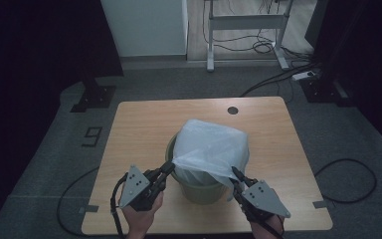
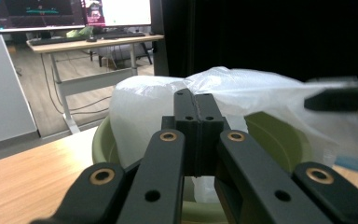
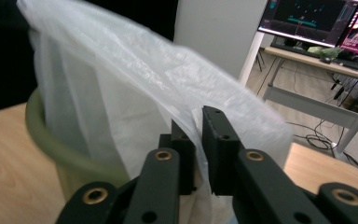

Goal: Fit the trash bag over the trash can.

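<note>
A white plastic bag (image 1: 211,144) billows over an olive-green bin (image 1: 199,191) at the middle of the wooden table (image 1: 139,124). My left gripper (image 1: 168,167) pinches the bag's near-left edge; in the left gripper view its jaws (image 2: 196,100) are pressed together on the film of the bag (image 2: 242,86) above the bin's rim (image 2: 279,140). My right gripper (image 1: 235,174) holds the near-right edge, drawn taut. In the right gripper view, the right gripper (image 3: 198,119) has the bag's film (image 3: 121,84) running between its nearly closed jaws, beside the bin's rim (image 3: 51,140).
A dark round cable hole (image 1: 233,110) sits near the table's far edge. Behind the table stand a white desk frame (image 1: 246,25) and dark stands, with cables (image 1: 348,179) on the grey floor. Bare tabletop lies left and right of the bin.
</note>
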Available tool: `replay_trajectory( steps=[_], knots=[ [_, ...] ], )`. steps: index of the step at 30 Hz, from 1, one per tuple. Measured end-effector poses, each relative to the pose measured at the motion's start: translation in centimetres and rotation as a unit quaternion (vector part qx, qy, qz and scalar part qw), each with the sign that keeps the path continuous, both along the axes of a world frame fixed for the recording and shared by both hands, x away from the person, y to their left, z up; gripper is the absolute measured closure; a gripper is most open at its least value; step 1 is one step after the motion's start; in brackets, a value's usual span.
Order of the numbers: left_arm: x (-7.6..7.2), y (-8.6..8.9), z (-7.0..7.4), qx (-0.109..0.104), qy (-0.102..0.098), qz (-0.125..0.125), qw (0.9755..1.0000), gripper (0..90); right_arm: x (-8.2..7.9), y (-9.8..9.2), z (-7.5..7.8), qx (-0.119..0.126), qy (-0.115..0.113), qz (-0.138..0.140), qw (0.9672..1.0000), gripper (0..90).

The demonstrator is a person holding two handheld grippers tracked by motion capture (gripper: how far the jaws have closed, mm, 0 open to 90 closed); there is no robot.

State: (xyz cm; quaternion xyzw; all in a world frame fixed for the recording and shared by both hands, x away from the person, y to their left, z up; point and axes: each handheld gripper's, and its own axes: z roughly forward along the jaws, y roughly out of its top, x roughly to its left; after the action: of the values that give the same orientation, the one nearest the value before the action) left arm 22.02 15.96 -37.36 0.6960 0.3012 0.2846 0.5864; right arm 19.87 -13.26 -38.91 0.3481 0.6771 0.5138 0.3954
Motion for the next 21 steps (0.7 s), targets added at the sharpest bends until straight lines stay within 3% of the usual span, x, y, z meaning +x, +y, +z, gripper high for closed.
replay_trajectory(
  steps=[5,12,14,21],
  knots=[
    [0.0,0.1,0.1,-0.006,0.0,-0.005,1.0,89.7,1.0,-0.4,1.8,0.003,-0.017,-0.006,0.9998,85.6],
    [0.1,1.2,-0.3,-0.017,0.01,-0.004,0.9998,89.6,3.3,0.5,4.2,0.021,-0.032,0.021,0.999,88.8],
    [-0.1,1.6,-0.5,-0.025,0.012,-0.011,0.9996,89.1,3.7,1.0,4.5,0.027,-0.033,0.033,0.9986,88.9],
    [-0.4,2.3,-1.0,-0.019,0.025,-0.027,0.9991,83.4,3.8,2.9,4.5,0.024,-0.038,0.062,0.9971,88.9]
  ],
)
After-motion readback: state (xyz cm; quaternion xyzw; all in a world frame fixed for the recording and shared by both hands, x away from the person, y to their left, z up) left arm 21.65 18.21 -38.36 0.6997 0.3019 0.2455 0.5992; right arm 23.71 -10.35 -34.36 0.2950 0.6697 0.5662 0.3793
